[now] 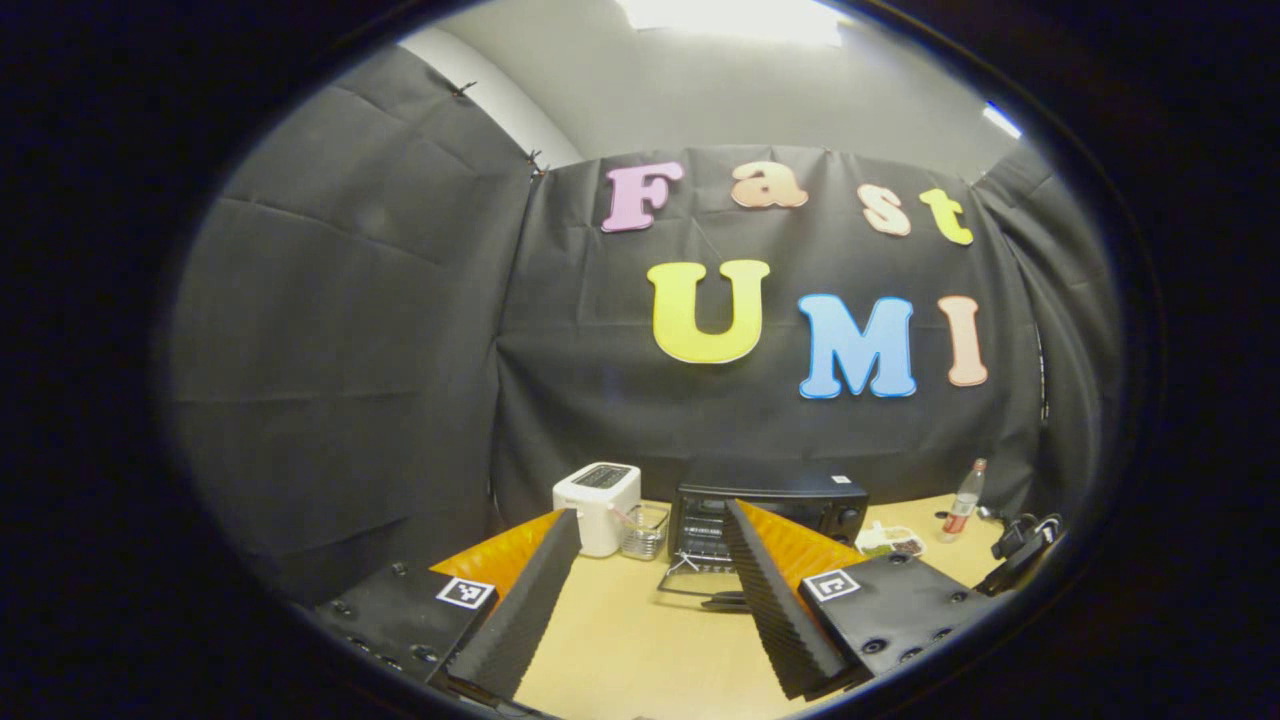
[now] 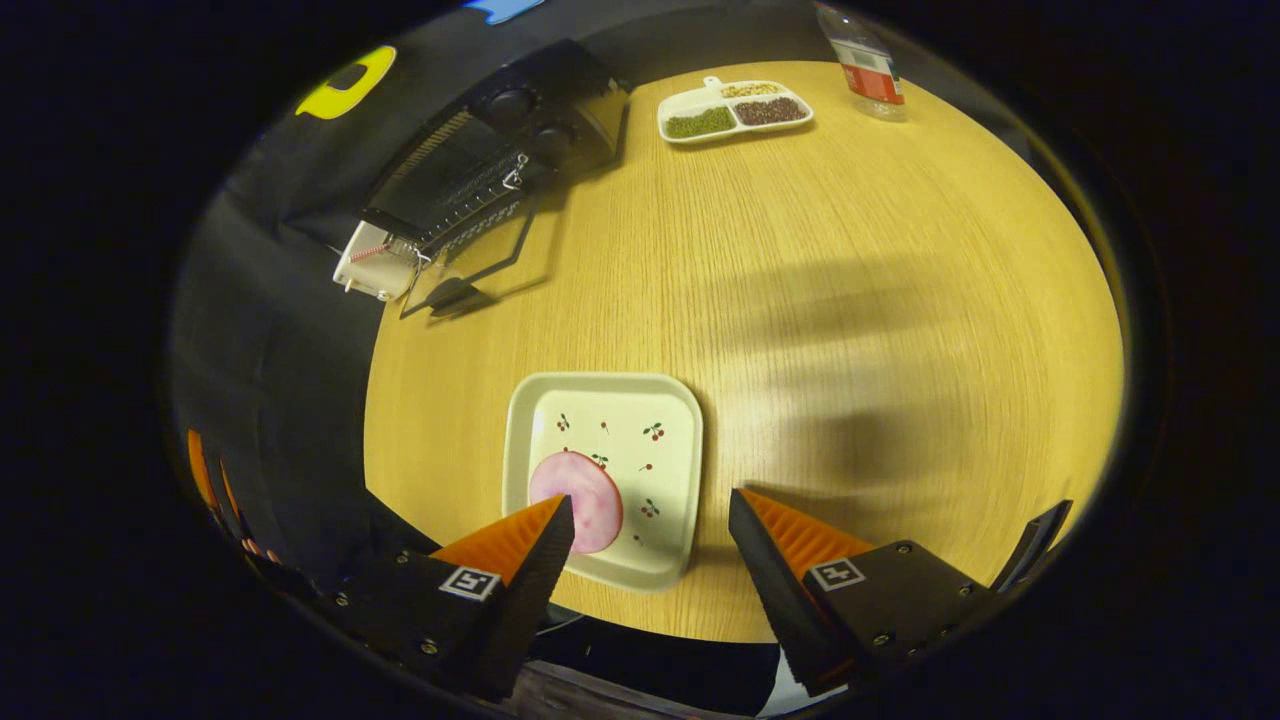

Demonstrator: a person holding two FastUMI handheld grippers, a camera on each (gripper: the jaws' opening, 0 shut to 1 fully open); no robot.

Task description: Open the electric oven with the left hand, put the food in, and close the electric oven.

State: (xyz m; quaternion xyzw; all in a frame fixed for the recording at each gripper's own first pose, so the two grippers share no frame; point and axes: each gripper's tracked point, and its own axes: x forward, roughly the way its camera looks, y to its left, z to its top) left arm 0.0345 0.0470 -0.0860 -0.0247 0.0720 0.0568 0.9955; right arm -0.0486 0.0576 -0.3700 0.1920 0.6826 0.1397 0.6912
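Your oven [image 1: 765, 520] door already hangs open at the table's [image 2: 850, 300] far side, so your right gripper [image 2: 650, 545], jaws wide and empty, hovers over the pink slice [image 2: 575, 500] on the near plate [image 2: 640, 400], while your left gripper [image 1: 650, 590] waits, jaws wide and empty.

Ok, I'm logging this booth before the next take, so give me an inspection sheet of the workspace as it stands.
Surface: light wooden table, bare in the middle.
Job's things: black electric oven at the back with its glass door hanging open; pink round slice of food lying on a square plate at the near edge.
Clutter: white toaster, clear cup, divided snack tray, bottle.
Grippers: left gripper open, holding nothing; right gripper open above the plate.
Cables: dark cables at the table's right edge.
Surroundings: black cloth wall, ceiling light.
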